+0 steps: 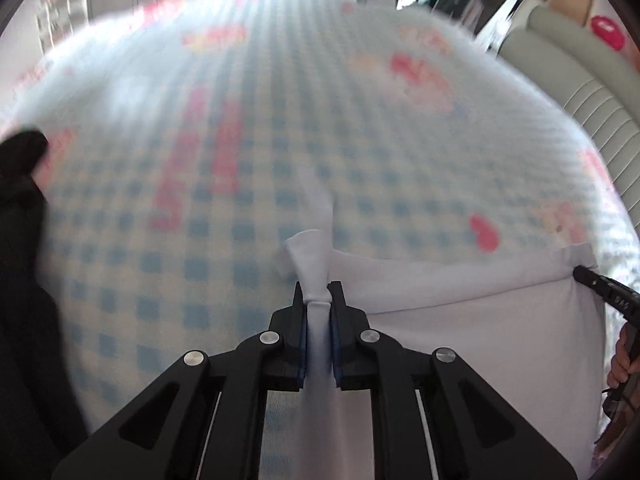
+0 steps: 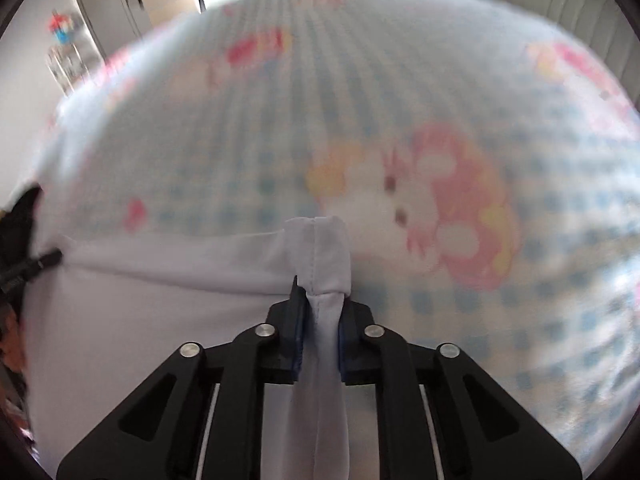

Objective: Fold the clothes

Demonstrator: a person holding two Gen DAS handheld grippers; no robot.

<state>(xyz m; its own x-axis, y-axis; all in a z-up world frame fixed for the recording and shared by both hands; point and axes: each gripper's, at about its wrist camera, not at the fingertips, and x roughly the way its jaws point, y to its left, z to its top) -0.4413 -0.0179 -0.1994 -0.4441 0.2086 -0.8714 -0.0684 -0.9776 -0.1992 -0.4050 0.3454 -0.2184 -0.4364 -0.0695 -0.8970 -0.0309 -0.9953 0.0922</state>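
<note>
A bunched edge of the thin white fabric garment [image 1: 460, 320] is clamped between the nearly closed jaws of the left hand-held gripper [image 1: 319, 300], and another gathered, hemmed edge of it [image 2: 160, 300] is pinched the same way by the right hand-held gripper [image 2: 322, 296], so the cloth is stretched between the two. Beyond it, a bed covered by a blue-and-white checked sheet with pink cartoon prints [image 1: 248, 128] is blurred, and a dark cloth [image 1: 20, 240] is cut off at the left edge.

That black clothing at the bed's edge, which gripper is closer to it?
Left. The left gripper holds the white garment nearer the black clothing; the right gripper holds the garment's far end.
</note>
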